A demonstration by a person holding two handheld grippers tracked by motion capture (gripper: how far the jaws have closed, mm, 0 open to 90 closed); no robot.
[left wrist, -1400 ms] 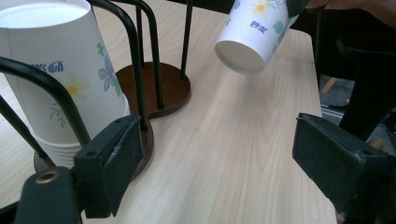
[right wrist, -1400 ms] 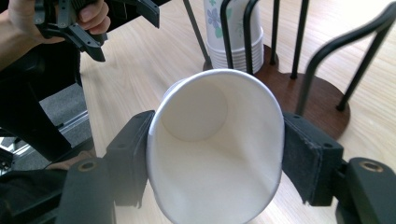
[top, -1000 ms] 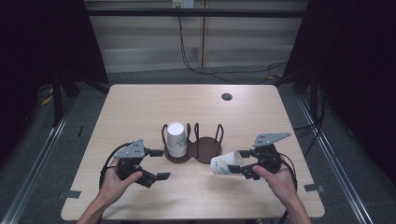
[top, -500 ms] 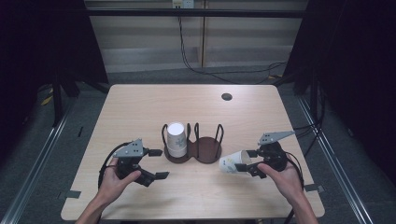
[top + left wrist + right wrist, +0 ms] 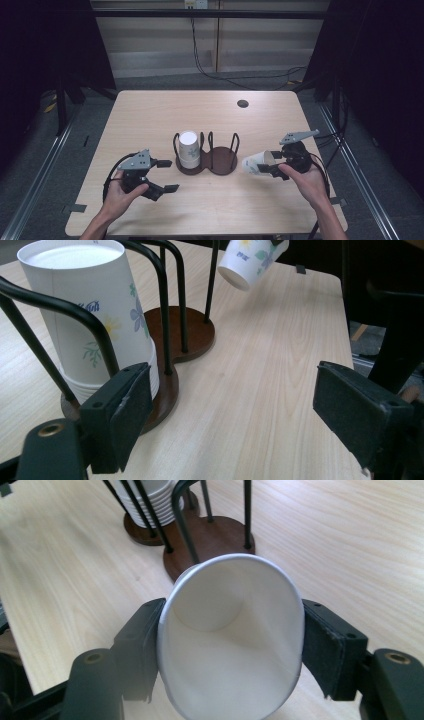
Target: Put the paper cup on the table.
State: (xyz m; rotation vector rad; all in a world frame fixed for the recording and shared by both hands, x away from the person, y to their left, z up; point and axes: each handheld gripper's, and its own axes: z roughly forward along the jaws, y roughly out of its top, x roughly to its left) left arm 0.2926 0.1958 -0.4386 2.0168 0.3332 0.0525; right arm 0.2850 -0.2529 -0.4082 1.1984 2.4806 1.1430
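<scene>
A dark wire cup holder stands mid-surface, its left bay holding an upturned cup stack; the right hand-held gripper is clamped on a paper cup, lying sideways above the pale wooden surface, base pointing toward the holder; the left hand-held gripper stands apart, empty; dark curtains surround.
</scene>
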